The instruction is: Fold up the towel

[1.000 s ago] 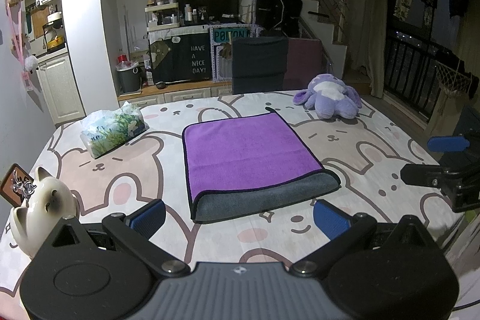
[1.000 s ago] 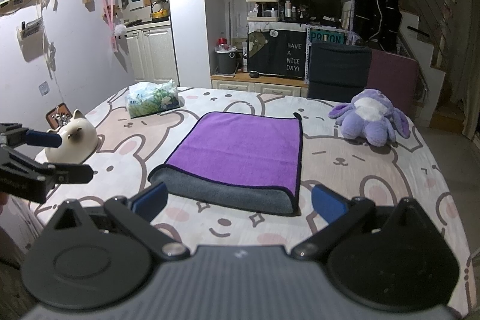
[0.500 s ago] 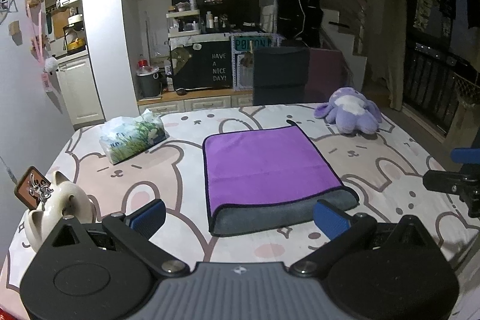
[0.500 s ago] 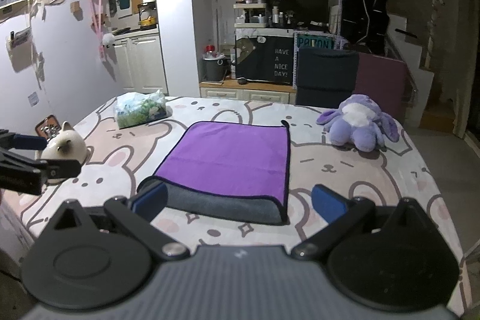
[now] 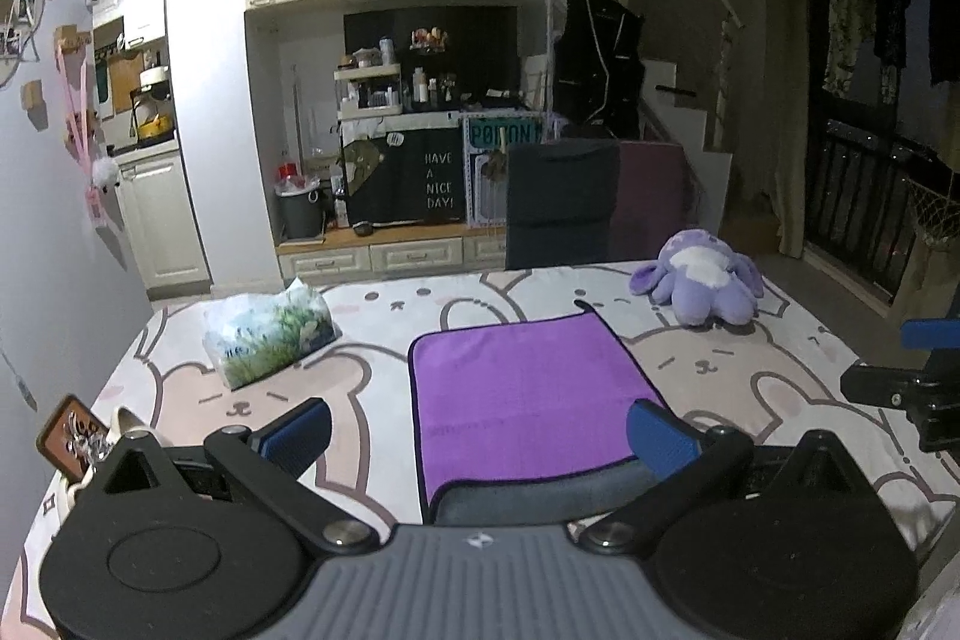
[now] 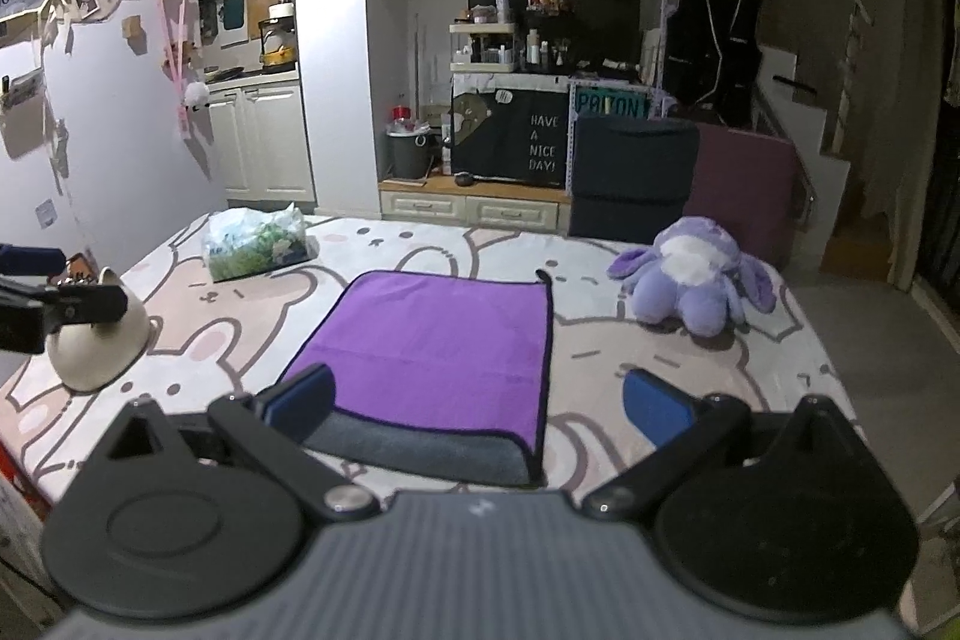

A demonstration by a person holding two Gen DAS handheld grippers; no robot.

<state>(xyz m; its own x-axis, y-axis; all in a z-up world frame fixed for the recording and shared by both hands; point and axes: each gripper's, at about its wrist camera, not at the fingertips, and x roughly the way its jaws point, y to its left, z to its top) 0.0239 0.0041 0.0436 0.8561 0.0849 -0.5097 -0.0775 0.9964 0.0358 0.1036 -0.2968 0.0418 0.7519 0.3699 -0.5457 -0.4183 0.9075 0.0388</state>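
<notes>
Both cameras have pulled back and low, so the towel [image 5: 528, 394], folded with its grey fold edge toward me, lies mid-desk [image 5: 780, 376] between each released hand-held gripper [image 5: 480, 436] [image 6: 477, 403], apparently for gripping its near edge.

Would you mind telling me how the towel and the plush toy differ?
The towel lies flat and folded, with a grey underside showing at its near edge; the plush toy is rounded and bulky. The towel is deep purple, the toy pale lilac with a white patch. The towel sits centrally, the toy far right. Both rest on the bunny-print table.
</notes>
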